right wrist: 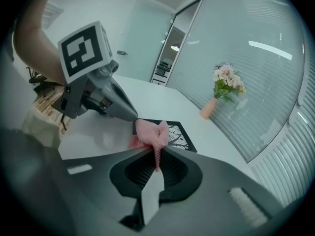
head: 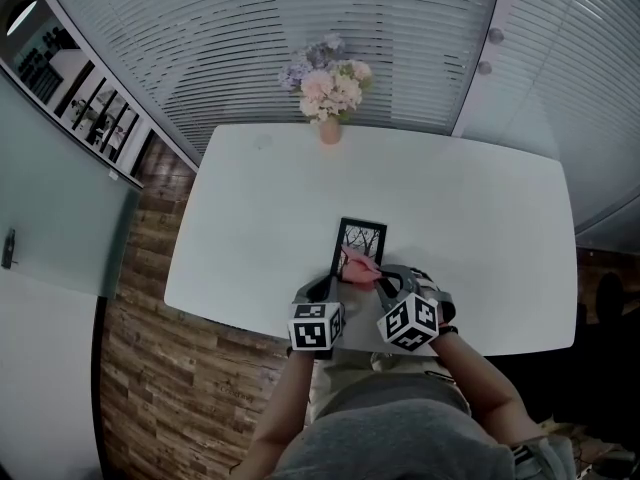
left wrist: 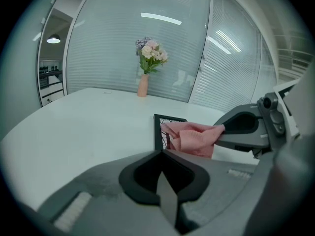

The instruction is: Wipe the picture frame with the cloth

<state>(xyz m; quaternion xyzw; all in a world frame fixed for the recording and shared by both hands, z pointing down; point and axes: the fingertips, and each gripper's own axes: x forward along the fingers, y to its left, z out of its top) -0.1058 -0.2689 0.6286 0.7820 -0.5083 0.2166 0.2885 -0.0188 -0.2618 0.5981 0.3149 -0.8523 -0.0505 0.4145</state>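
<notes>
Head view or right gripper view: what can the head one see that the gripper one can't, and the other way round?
Only the head view shows the person's grey top and the marker cube on the right gripper. Only the right gripper view shows that gripper's jaws shut on a strip of the pink cloth, plus a lit doorway. Both show the picture frame, the cloth on it, the left gripper, the flowers and the white table.

- White table [head: 250, 218] filled mid-frame.
- Pink vase of pastel flowers [head: 329, 131] stood at its far edge, top centre.
- Slatted glass wall [head: 250, 38] behind.
- Wood-plank floor [head: 170, 368], lower left.
</notes>
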